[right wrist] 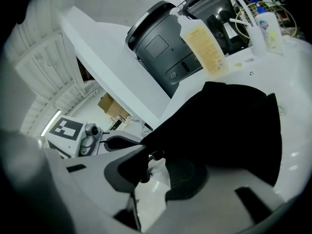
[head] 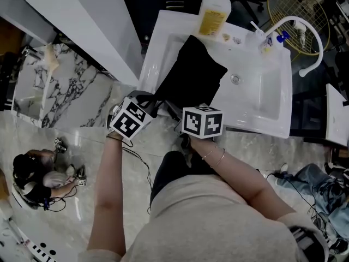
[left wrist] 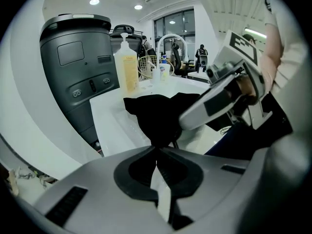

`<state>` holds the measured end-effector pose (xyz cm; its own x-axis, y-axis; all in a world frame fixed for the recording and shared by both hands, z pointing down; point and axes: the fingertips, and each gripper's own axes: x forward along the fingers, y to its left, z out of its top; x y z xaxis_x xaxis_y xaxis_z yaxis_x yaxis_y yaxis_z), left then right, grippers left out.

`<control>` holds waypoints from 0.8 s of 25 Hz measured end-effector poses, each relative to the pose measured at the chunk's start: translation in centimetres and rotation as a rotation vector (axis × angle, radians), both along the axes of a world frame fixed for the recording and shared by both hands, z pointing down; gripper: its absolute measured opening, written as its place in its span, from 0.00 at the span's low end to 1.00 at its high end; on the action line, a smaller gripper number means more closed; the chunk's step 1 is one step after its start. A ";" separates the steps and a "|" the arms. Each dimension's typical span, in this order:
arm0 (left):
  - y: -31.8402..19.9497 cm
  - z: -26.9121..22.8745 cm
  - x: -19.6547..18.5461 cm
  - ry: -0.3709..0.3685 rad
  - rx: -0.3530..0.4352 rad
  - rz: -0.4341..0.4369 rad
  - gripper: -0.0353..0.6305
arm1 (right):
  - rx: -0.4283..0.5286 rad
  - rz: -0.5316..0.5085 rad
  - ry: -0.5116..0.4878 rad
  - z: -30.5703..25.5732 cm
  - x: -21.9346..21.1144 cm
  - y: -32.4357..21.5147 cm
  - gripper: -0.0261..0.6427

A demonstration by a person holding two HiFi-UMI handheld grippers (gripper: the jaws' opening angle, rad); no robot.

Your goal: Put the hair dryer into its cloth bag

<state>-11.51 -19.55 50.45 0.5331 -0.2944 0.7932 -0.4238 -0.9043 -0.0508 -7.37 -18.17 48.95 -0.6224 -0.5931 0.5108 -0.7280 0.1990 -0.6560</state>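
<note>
The black cloth bag (head: 191,75) lies across the left part of the white sink (head: 262,100), with its near edge lifted off the rim. My left gripper (head: 157,103) is at the bag's near left corner. In the left gripper view the jaws (left wrist: 157,147) are shut on a pinch of the black cloth (left wrist: 156,116). My right gripper (head: 188,109) is just to the right on the same edge. In the right gripper view it (right wrist: 153,155) is closed on the bag's edge (right wrist: 229,126), with a gap further back between the pads. No hair dryer shows in any view.
A yellow pump bottle (head: 214,12) and a small bottle (head: 265,42) stand at the sink's back, beside a white arched faucet (head: 305,37). A dark grey bin (left wrist: 78,67) stands behind the sink. A person (head: 43,179) crouches on the marble floor at lower left.
</note>
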 end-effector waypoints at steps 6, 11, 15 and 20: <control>0.8 -0.7 -0.2 0.027 0.002 -0.019 0.06 | 0.034 0.001 0.047 0.1 0.6 -1.2 0.20; 1.7 -1.4 -1.0 0.030 0.002 -0.057 0.06 | 0.057 -0.044 0.056 -0.3 -0.1 -0.9 0.20; 3.0 -1.4 -2.1 0.041 -0.012 -0.105 0.06 | 0.052 -0.108 0.053 0.0 -1.2 0.4 0.20; 4.3 -0.6 -2.1 0.069 -0.032 -0.146 0.07 | 0.022 -0.153 0.088 1.2 -1.4 1.9 0.21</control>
